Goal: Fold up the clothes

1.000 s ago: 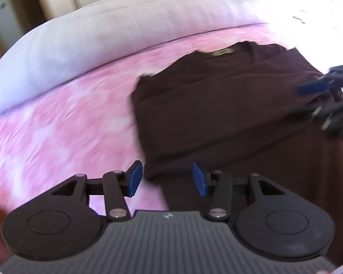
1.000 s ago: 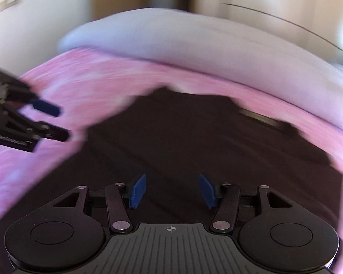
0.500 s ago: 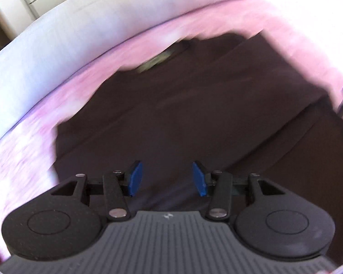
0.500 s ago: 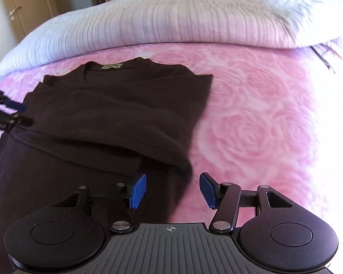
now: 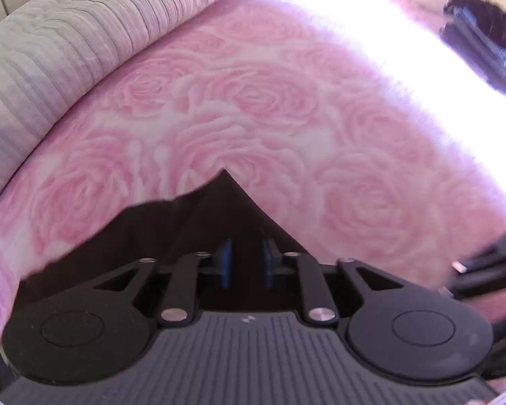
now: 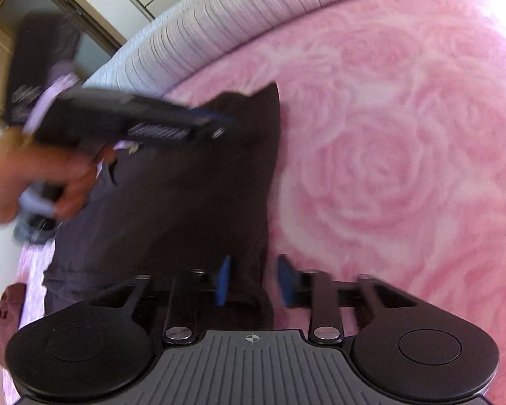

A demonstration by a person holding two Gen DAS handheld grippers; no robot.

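A dark brown garment point(image 6: 185, 202) is being shown lying on a pink rose-patterned bedspread point(image 6: 404, 135), with a striped pale pillow point(image 5: 67, 50) running along the far edge of the bed. In the left wrist view, a pointed corner of the garment point(image 5: 216, 209) is being lifted in front of the bedspread point(image 5: 286, 101), and the left gripper point(image 5: 244, 263) is being held clenched on that cloth, its blue pads point(image 5: 224, 260) drawn close together with dark fabric between them. In the right wrist view, the left gripper point(image 6: 219, 121) is being seen, blurred, at the garment's far corner, carried by the person's left hand point(image 6: 27, 182). The right gripper point(image 6: 253, 283) is being held at the garment's near right edge, its blue pads point(image 6: 223, 280) parted, one over the cloth and one over the bedspread; nothing is being grasped by it. A dark object point(image 5: 485, 44), too overexposed to identify, is being displayed at the upper right of the left wrist view.
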